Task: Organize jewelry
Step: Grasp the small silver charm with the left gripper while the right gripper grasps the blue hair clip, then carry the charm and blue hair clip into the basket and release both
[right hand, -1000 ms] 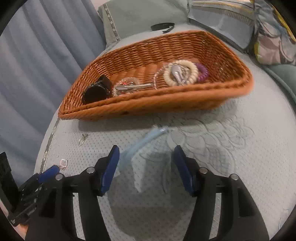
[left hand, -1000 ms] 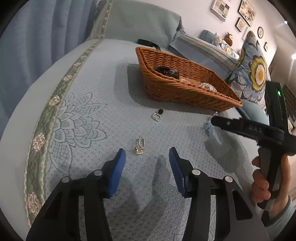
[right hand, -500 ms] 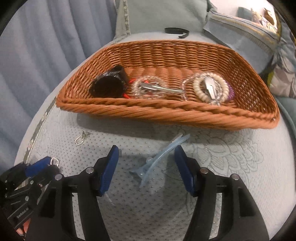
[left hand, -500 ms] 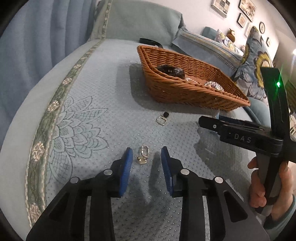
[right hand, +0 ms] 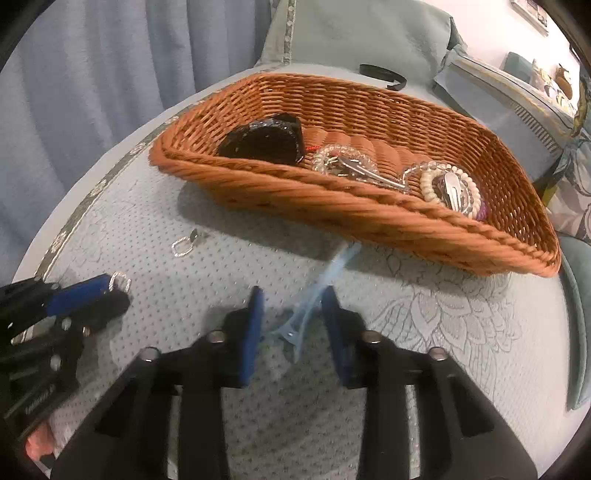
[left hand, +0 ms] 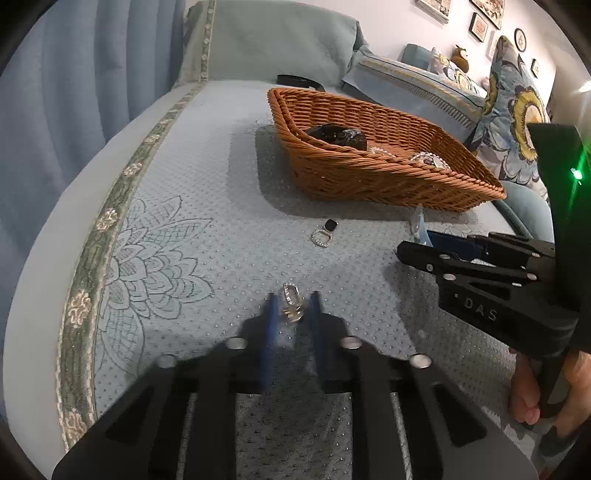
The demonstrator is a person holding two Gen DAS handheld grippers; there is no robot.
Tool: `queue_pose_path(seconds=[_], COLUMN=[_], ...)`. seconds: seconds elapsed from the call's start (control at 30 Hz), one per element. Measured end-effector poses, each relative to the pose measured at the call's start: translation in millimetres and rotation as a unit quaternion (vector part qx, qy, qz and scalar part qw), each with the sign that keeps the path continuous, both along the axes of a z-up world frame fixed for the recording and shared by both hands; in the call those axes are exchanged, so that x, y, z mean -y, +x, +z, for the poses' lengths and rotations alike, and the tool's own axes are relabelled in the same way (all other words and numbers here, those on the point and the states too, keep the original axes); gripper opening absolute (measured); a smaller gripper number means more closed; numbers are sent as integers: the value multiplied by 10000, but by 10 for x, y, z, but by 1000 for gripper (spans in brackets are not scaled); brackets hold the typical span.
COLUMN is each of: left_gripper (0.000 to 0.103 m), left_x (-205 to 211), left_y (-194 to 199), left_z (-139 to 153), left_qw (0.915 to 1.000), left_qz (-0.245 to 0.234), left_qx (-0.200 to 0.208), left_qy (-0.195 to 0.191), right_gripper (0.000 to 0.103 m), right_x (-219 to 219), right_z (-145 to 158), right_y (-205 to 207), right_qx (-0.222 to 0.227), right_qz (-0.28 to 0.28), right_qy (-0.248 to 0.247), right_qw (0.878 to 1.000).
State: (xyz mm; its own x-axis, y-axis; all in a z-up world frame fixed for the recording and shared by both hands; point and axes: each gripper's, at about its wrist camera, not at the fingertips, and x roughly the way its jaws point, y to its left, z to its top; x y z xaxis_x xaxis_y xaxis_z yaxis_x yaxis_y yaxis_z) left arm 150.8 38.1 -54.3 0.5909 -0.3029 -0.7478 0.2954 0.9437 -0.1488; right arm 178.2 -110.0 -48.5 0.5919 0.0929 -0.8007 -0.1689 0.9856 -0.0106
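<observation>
Left tool (left hand: 291,314) is nearly closed about an earring (left hand: 292,304) lying on the bed (left hand: 207,229); contact cannot be told. Right tool (right hand: 293,325) is held partly apart, straddling a pale blue clip (right hand: 314,295) just short of the basket (right hand: 332,214), probably so that both can be carried over together. A second earring (left hand: 325,234) is left between them.

A pale blue quilted bedspread (left hand: 207,236) with a stitched flower and a green patterned border covers the bed. Blue curtains (left hand: 74,81) hang along its left edge. Floral cushions (left hand: 517,122) and framed pictures (left hand: 480,26) sit beyond its far right corner.
</observation>
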Motion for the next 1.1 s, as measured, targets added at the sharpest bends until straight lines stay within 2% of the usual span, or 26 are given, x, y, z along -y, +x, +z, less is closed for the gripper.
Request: queue_pose_path(seconds=[0.07, 0.17, 0.53, 0.93, 1.1], left_gripper=[10, 10, 8, 8, 8], left_x=[-9, -11, -8, 299, 494], left_y=[5, 3, -22, -283, -419], left_z=[-1, 0, 39, 344, 515], left_qw=[10000, 10000, 9999, 9932, 9887], left_qz=[-6, -11, -32, -520, -672], left_qx=[-1, 16, 118, 963, 1274], left_qy=[-26, -26, -40, -403, -425], right_gripper=[14, 12, 11, 11, 11], right_x=[22, 59, 331, 614, 760], right_z=[-2, 3, 62, 160, 427], right_y=[-60, -181, -534, -879, -927], right_qx=[4, 24, 101, 304, 560], right_qz=[29, 62, 118, 77, 18], right_qy=[46, 135, 634, 678, 803], right_qw=[10000, 9999, 9979, 9972, 9952])
